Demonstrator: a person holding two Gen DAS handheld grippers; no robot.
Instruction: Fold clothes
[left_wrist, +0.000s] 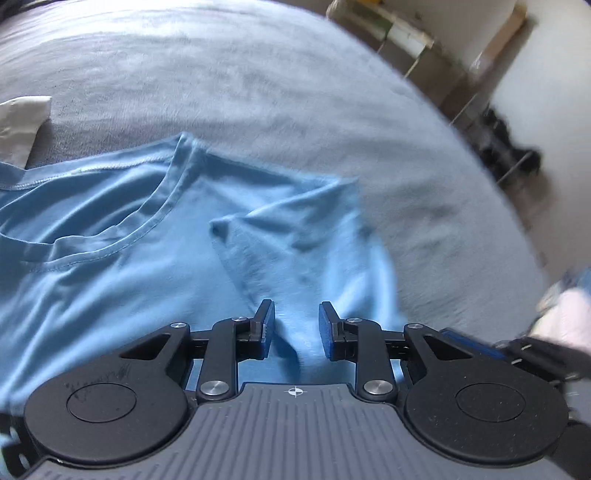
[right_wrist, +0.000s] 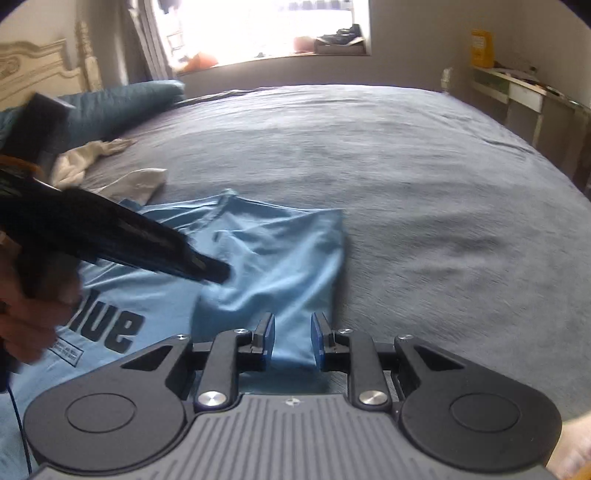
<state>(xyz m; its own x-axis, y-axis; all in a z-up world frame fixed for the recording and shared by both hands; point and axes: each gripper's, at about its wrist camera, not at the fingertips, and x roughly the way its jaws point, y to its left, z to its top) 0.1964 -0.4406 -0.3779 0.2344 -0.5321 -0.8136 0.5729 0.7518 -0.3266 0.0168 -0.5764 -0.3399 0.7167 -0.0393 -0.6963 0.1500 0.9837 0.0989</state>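
Observation:
A light blue T-shirt (left_wrist: 122, 266) lies front up on the grey-blue bed cover (left_wrist: 258, 81), with its neckline (left_wrist: 162, 206) to the left. One sleeve (left_wrist: 295, 236) is folded in over the chest. My left gripper (left_wrist: 295, 306) hovers over that folded part with its jaws apart and nothing pinched between them. In the right wrist view the shirt (right_wrist: 280, 251) shows dark "blue" lettering (right_wrist: 110, 332). My right gripper (right_wrist: 293, 317) stands open over the shirt's folded right edge. The left gripper (right_wrist: 218, 271), held by a hand (right_wrist: 29, 317), points down at the sleeve.
A white cloth (right_wrist: 85, 158) and a pale grey garment (right_wrist: 144, 184) lie on the bed beyond the shirt. A teal pillow (right_wrist: 122, 103) and a headboard (right_wrist: 33, 70) are at the far left. A desk (right_wrist: 517, 88) stands past the bed's right edge. A window is behind.

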